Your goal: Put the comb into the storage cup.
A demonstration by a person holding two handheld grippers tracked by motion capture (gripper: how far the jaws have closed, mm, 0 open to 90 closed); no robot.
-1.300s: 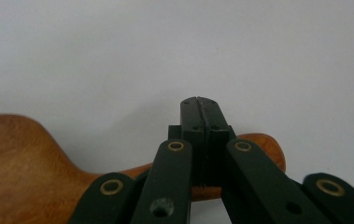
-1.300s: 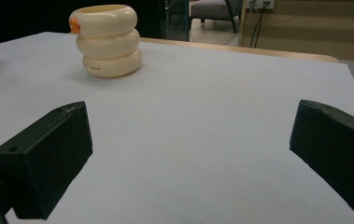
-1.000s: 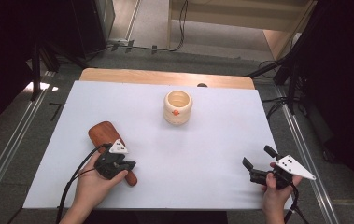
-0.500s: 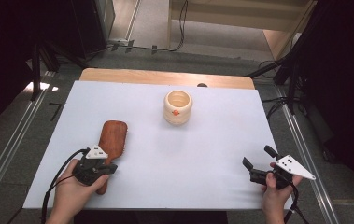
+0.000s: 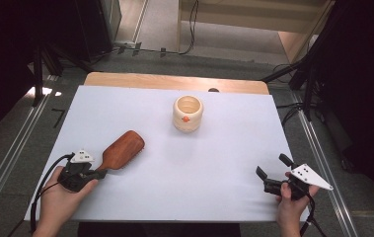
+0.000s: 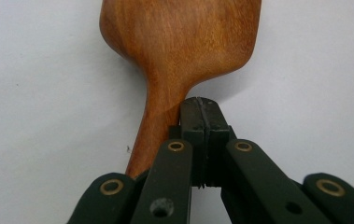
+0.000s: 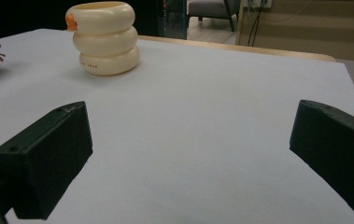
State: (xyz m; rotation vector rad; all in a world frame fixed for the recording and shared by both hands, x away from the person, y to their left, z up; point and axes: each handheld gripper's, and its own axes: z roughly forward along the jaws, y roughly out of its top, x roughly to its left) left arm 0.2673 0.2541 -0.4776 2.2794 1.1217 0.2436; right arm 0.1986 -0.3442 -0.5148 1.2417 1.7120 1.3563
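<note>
Nearest the person, at the front left of the counter [image 5: 224, 197], the left hand-held gripper [image 5: 98, 173] lies low over the white surface in the person's left hand [image 5: 63, 200]. Its jaws are pressed fully together; in the left gripper view the two black tips meet flat against each other just beside the handle of the hairbrush [image 6: 179, 51], with nothing between them. The handle runs past the left side of the closed tips, touching or nearly touching them; the brush is not clamped.

At the front right, the right hand-held gripper [image 5: 269, 173] is held in the person's right hand [image 5: 290, 207], its jaws standing wide apart and empty above bare counter. In the right gripper view the two black pads [image 7: 48, 163] sit far to either side with only white surface between them.

Farther in, the wooden hairbrush [image 5: 120, 155] lies flat on the left part of the counter, its paddle head angled away and to the right, bristles showing along its far edge.

Beyond it, near the middle of the far half, stands a cream ringed cup [image 5: 188, 113], upright, with a small orange mark on its side, well apart from both the brush and the grippers.
</note>
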